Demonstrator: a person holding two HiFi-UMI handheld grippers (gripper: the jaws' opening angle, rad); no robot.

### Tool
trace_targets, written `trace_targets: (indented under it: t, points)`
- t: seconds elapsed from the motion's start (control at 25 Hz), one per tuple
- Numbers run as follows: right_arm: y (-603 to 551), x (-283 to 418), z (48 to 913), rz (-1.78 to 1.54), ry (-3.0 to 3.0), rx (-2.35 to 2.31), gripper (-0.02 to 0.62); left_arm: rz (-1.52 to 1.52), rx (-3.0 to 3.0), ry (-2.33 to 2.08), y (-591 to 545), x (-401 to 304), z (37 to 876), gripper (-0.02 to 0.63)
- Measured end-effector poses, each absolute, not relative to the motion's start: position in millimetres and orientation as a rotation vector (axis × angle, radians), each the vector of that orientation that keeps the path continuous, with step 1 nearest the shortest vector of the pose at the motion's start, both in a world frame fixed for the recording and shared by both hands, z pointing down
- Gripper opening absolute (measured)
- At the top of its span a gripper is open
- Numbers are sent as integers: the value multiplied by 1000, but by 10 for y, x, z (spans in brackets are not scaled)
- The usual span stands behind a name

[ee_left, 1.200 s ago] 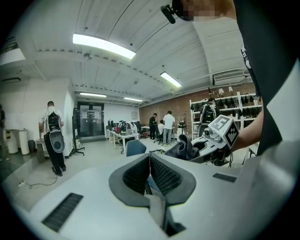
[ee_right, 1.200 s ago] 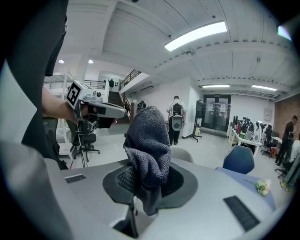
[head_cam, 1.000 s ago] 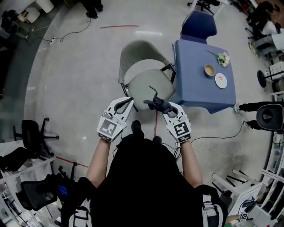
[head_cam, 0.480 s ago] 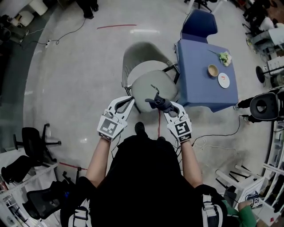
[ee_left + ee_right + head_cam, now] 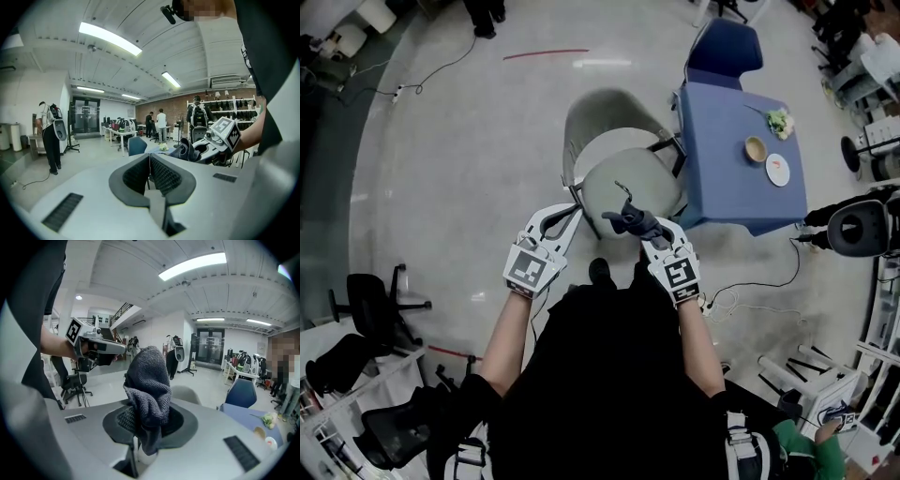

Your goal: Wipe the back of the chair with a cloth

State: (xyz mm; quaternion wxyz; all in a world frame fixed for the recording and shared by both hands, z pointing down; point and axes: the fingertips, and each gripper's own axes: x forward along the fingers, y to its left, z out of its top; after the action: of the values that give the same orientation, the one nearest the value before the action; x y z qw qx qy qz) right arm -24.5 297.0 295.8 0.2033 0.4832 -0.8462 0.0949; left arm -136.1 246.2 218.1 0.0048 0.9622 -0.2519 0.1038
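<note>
The right gripper (image 5: 649,228) has shifted slightly left since the earlier frame. Its jaws are clenched on the dark grey knitted cloth (image 5: 628,220), at the near edge of the grey-green moulded chair (image 5: 623,173). The left gripper (image 5: 574,214) is beside the cloth, with its jaws pressed together and nothing between them.

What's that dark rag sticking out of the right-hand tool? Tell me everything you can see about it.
The cloth is a dark grey rag with a knobbly, towel-like weave, crumpled into a bunch. The right gripper is shut on its lower part, so most of it stands up past the jaws and a short tail hangs below them. Only the jaws touch it. The grey chair lies beyond, and the cloth looks clear of it.
</note>
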Motion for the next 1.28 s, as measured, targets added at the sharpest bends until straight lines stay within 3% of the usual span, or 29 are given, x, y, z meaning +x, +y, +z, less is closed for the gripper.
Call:
trace_targets:
  t: [0.72,1.28]
  points:
    - [1745,24,3165,302,-2471,1117,84,360,2858,-1069,1563,-1275,2101,25]
    - [594,125,4036,313,-2549,804,84,508,2609,-1338,957,-1192,2470,25]
